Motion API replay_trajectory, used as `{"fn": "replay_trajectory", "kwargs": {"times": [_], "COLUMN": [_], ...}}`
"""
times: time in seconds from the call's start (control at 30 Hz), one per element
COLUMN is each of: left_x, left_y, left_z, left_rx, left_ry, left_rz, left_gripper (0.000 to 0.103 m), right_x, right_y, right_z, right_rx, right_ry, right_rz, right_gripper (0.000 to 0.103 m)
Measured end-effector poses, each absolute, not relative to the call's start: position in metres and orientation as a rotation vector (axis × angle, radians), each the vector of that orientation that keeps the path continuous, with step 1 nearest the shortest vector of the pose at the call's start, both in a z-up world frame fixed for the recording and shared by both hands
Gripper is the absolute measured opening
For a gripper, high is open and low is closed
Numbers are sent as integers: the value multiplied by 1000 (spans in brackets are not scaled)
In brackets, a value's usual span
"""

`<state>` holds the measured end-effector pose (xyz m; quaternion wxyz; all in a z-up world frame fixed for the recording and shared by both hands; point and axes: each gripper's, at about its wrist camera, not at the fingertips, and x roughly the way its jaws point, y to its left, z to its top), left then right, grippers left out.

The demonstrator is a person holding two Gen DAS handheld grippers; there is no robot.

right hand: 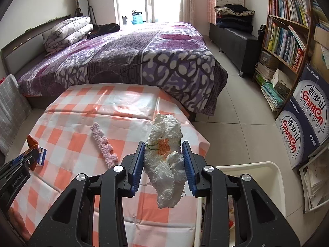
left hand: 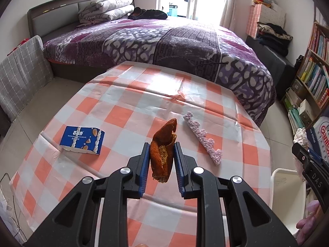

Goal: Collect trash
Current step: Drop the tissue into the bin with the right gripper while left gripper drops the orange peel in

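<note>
the left gripper (left hand: 161,160) has its blue pads squeezed on a dried orange-brown piece of peel (left hand: 163,150), held up over the table with the orange and white checked cloth (left hand: 127,103). the right gripper (right hand: 164,162) is pinched on a crumpled white paper tissue wad (right hand: 166,156), above the table's right edge. a white plastic bin (right hand: 265,177) stands just right of the table. a blue snack wrapper (left hand: 82,140) lies on the left of the cloth, and a pink foam strip with bumpy edge (left hand: 203,140) lies on the right.
</note>
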<state>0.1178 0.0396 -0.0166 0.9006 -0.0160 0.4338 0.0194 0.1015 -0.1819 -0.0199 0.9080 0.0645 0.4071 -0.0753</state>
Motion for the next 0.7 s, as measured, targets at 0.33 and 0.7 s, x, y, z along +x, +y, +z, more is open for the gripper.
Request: {"fn": "replay_trajectory", "kwargs": {"times": [0.33,0.7], "left_x": [117,112], "left_y": [2,-36], "left_z": [-18,-20], "left_rx": [6,47], "left_ry": [890,893], "left_rz": [-2,-56], "left_gripper": [24,24], "right_x": [88,75], "right_y": [-215,-255], "right_z": [-21,-23], "right_rx": [174,235], "right_ry": [832,843], "right_rz": [-208,-277], "right_gripper": [35,35]}}
